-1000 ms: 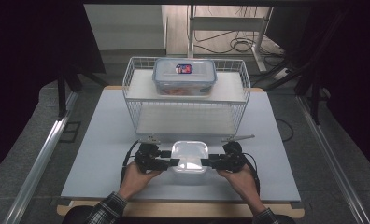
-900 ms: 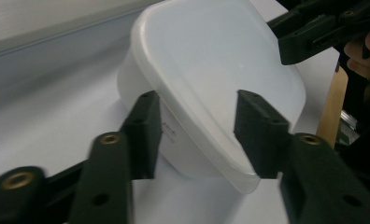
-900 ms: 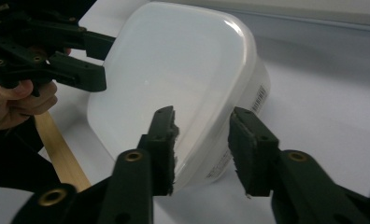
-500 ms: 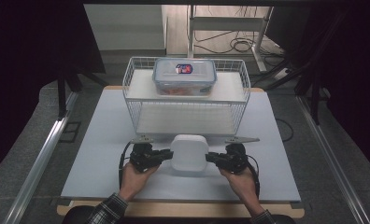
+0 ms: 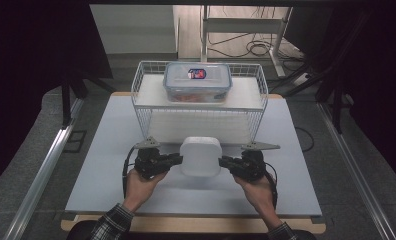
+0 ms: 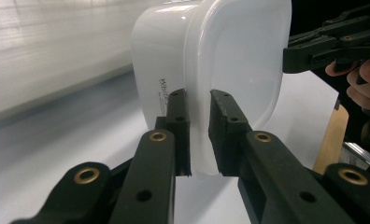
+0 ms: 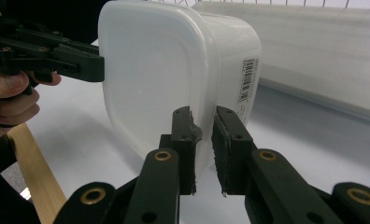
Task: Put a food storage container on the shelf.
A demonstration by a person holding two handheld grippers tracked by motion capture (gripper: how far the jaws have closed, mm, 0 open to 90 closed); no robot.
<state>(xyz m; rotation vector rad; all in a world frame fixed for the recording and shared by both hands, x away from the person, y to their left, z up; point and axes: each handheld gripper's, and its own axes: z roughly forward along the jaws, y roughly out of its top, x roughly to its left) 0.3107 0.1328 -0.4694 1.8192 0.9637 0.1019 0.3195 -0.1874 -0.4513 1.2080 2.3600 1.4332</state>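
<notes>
1. The left gripper (image 5: pixel 175 161) is pinching the left edge of a white plastic container (image 5: pixel 200 156), its jaws pressing on the rim from both sides; they have just been closing onto that rim.
2. The right gripper (image 5: pixel 225 162) is pinching the opposite edge of the same container in the same way, its jaws also having just been closing on the rim.
3. In the left gripper view, the container (image 6: pixel 211 70) is showing turned on its side between the two black jaws, with small print on its wall, and the other gripper (image 6: pixel 332 42) is gripping its far edge.
4. In the right gripper view, the container (image 7: pixel 174 74) is showing a barcode label (image 7: pixel 245 79) on its wall.
5. The container is hanging between the two grippers above the pale table (image 5: pixel 96 165), near the person's side, just in front of a white wire basket (image 5: pixel 141 107).
6. The wire basket is carrying a clear lidded food box (image 5: pixel 198 82) with a small label on its lid, well apart from the held container.
7. The person's left hand (image 5: pixel 142 182) and right hand (image 5: pixel 256 187) are gripping the gripper handles.
</notes>
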